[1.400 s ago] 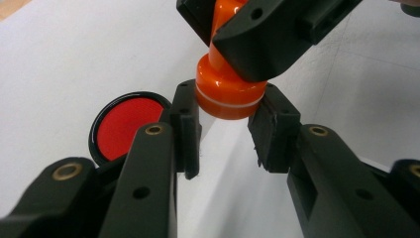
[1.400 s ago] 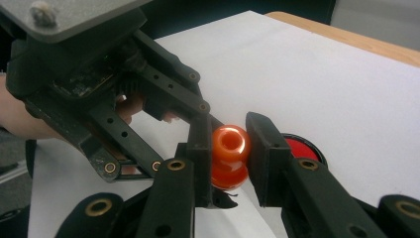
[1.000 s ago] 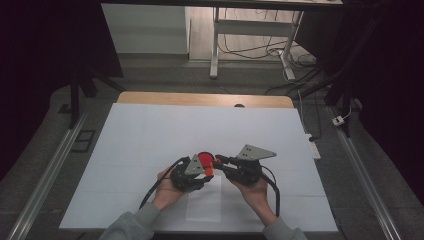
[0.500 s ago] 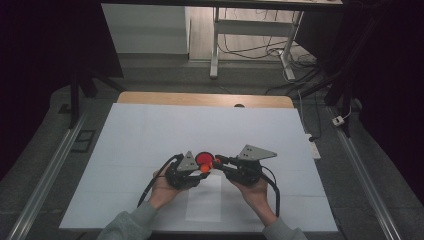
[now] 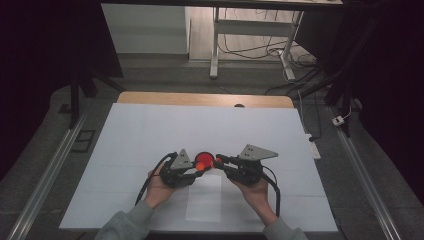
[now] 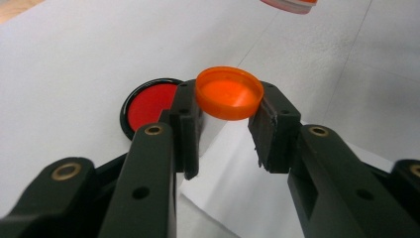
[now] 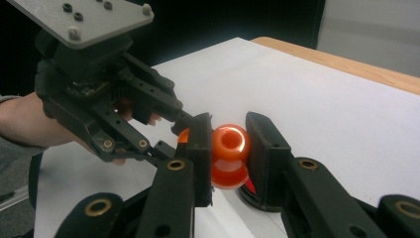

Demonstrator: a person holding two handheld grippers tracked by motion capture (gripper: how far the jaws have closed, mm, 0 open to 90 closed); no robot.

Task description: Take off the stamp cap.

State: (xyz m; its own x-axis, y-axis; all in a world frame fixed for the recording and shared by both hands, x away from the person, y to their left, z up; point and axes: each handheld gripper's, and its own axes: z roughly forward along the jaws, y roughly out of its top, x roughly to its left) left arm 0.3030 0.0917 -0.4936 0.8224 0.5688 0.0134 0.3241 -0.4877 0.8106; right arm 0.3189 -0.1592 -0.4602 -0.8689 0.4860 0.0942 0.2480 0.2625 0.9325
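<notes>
Near the middle of the white worktop (image 5: 150,135), a little toward its near edge, the two tools meet tip to tip over a sheet of white paper (image 5: 204,200). The left tool (image 6: 224,126) is clamped on the rim of an orange cap (image 6: 229,92), held open side up and clear of the surface, which looks like a cap just separated from its container or about to go on. The right tool (image 7: 229,148) is closed on a small orange bottle (image 7: 229,156), pinching it at the neck with the mouth turned toward the camera, probably so the cap can be lined up with it. A round black-rimmed red dish (image 6: 148,105) lies flat just beyond the left tool's jaws, set aside beside the work.
</notes>
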